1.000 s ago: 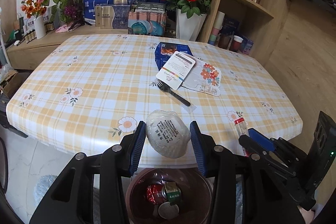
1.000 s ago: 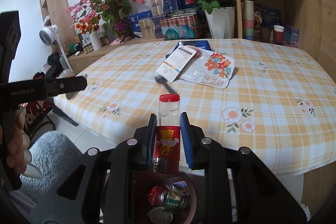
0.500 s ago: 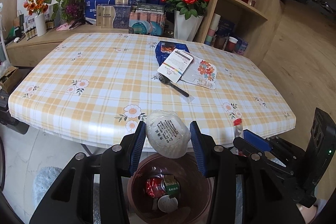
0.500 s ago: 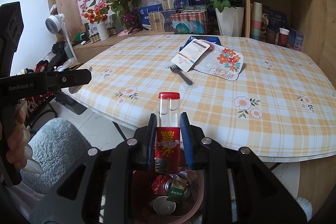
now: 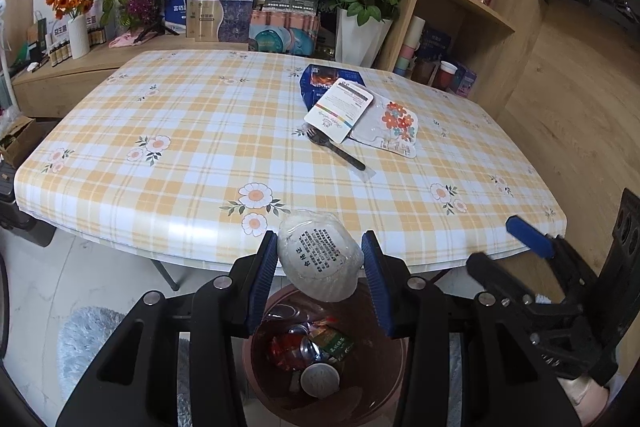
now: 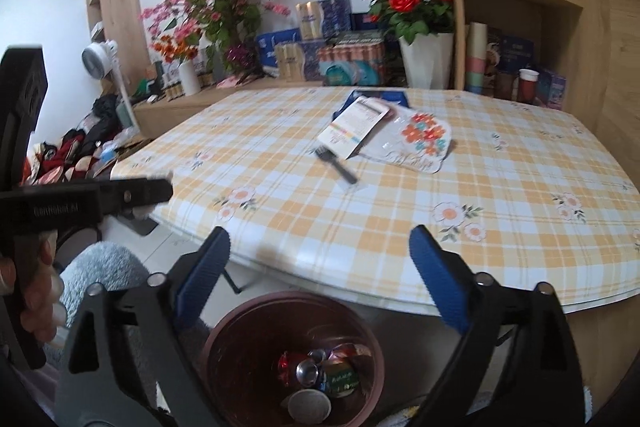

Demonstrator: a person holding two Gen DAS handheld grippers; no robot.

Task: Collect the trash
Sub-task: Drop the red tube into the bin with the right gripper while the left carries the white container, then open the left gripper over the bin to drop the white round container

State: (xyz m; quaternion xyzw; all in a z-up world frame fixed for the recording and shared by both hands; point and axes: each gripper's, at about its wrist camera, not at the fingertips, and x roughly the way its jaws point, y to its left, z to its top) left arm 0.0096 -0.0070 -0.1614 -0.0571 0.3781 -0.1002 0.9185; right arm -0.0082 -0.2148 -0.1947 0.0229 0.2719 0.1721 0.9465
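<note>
While the left gripper (image 5: pixel 320 259) is pinching the white plastic bowl (image 5: pixel 320 259) above the brown bin (image 5: pixel 384 367), the right gripper (image 6: pixel 320 267) is now hanging over that bin (image 6: pixel 224 339) with its jaws spread and nothing between them. The red-capped tube it was clamping half a second ago is gone, presumably dropped in among the cans. That is leaving the bowl next to fall, with the black fork (image 5: pixel 336 151), leaflet (image 5: pixel 340 109) and floral tray (image 5: pixel 394 129) waiting on the table (image 5: pixel 160 131).
</note>
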